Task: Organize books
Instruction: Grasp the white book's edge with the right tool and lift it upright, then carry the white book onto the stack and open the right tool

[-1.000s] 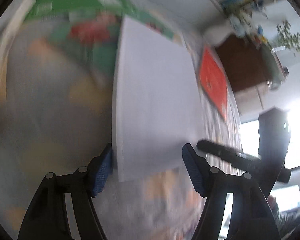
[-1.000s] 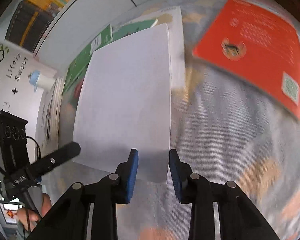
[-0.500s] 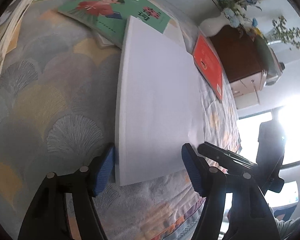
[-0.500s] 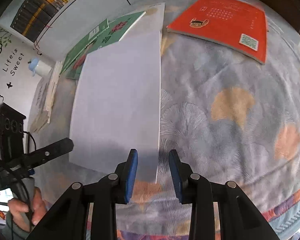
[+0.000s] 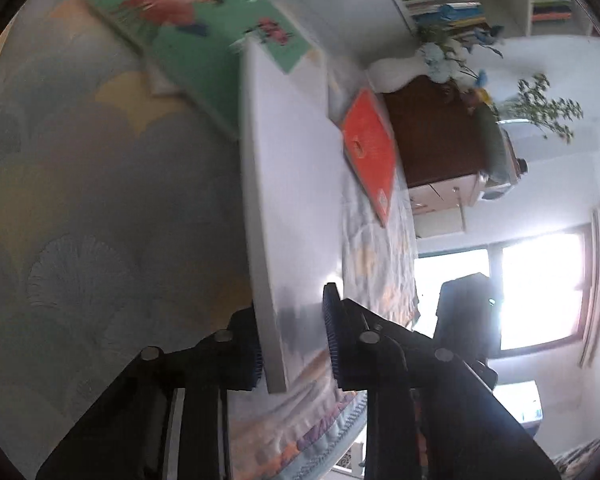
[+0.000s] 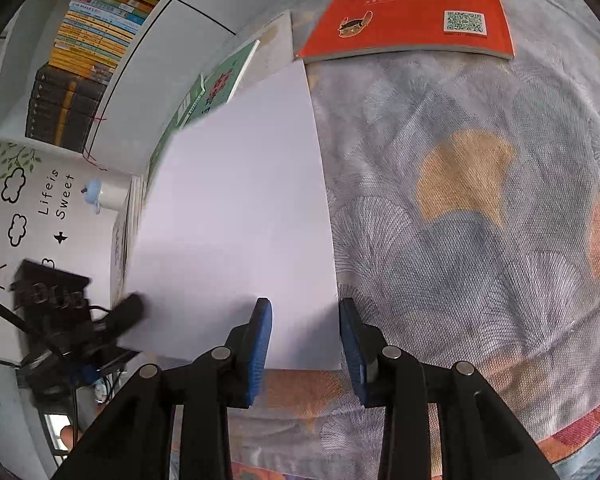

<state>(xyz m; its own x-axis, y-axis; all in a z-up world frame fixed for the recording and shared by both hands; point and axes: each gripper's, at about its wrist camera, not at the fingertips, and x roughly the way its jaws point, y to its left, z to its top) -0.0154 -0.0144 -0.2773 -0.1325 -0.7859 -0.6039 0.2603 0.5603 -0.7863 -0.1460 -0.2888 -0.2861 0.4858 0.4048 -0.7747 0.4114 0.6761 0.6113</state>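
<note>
Since the earlier frame, left gripper (image 5: 292, 344) has just closed, pinching the plain white flat book (image 5: 292, 184) at its near edge beside the orange paperback (image 5: 370, 152). Right gripper (image 6: 305, 340) straddles the white book's corner (image 6: 240, 216) without pressing; better to lift evenly.

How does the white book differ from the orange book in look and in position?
The white book has a plain blank cover; the orange book carries print, a small figure and a QR code. The left gripper has just closed on the white book, tilting it; the orange book lies flat, untouched. Both are thin.
</note>
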